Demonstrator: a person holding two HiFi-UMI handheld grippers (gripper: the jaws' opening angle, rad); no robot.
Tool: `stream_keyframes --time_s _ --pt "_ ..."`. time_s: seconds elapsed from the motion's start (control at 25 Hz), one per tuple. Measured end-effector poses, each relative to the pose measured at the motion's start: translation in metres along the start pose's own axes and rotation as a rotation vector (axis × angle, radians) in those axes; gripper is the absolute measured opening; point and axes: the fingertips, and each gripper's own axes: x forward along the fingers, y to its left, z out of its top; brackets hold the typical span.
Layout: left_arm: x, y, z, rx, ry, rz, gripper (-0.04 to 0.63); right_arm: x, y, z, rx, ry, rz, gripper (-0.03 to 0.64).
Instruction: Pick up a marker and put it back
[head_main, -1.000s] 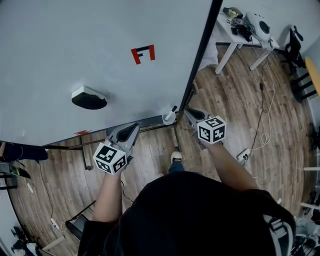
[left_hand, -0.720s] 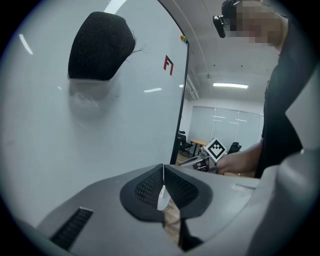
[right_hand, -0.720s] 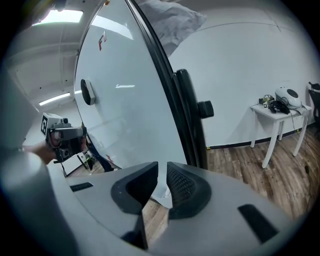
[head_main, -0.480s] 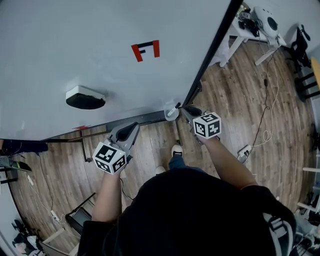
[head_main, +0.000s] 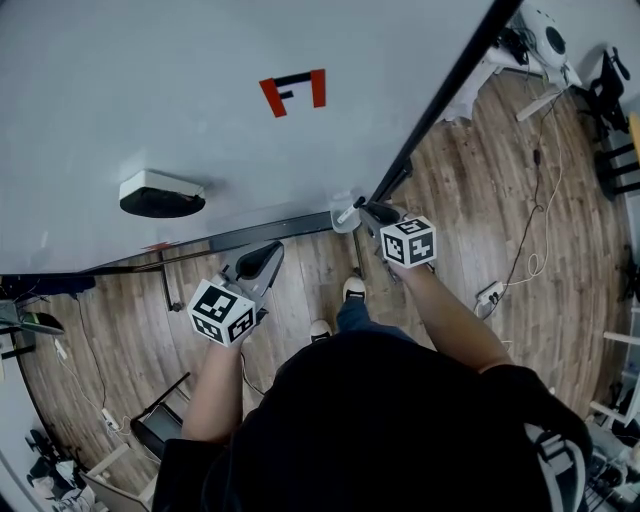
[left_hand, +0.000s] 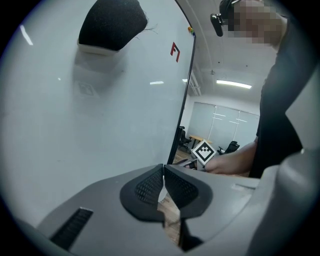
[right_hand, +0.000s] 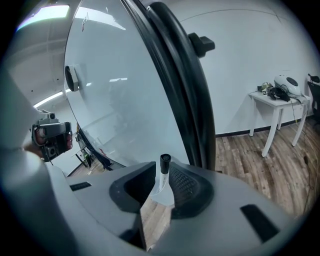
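A white marker with a black cap (right_hand: 163, 174) stands upright in a small white cup (head_main: 343, 222) at the right end of the whiteboard's tray. My right gripper (right_hand: 163, 183) reaches around it, jaws opening. The marker stands between the pads, close to the right pad, with a gap on the left. In the head view the marker (head_main: 348, 211) sits just ahead of the right gripper (head_main: 372, 214). My left gripper (head_main: 262, 264) hangs below the tray, shut, with nothing in it; its pads meet in the left gripper view (left_hand: 163, 183).
A large whiteboard (head_main: 200, 130) with a black frame (head_main: 440, 105) bears a red mark (head_main: 294, 92) and a black-felt eraser (head_main: 160, 193). Its stand's legs cross the wooden floor (head_main: 500, 180). A white table (right_hand: 280, 97) with gear stands to the right.
My right gripper has edged left, closer to the cup with the marker. The left gripper has hardly moved. The head view has shifted a little.
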Motion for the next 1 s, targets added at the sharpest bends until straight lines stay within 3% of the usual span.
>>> stream_keyframes --time_s 1.0 --pt "0.006 -0.002 -0.024 -0.045 0.035 -0.014 0.015 0.027 -0.006 -0.002 0.041 -0.013 -0.015 0.077"
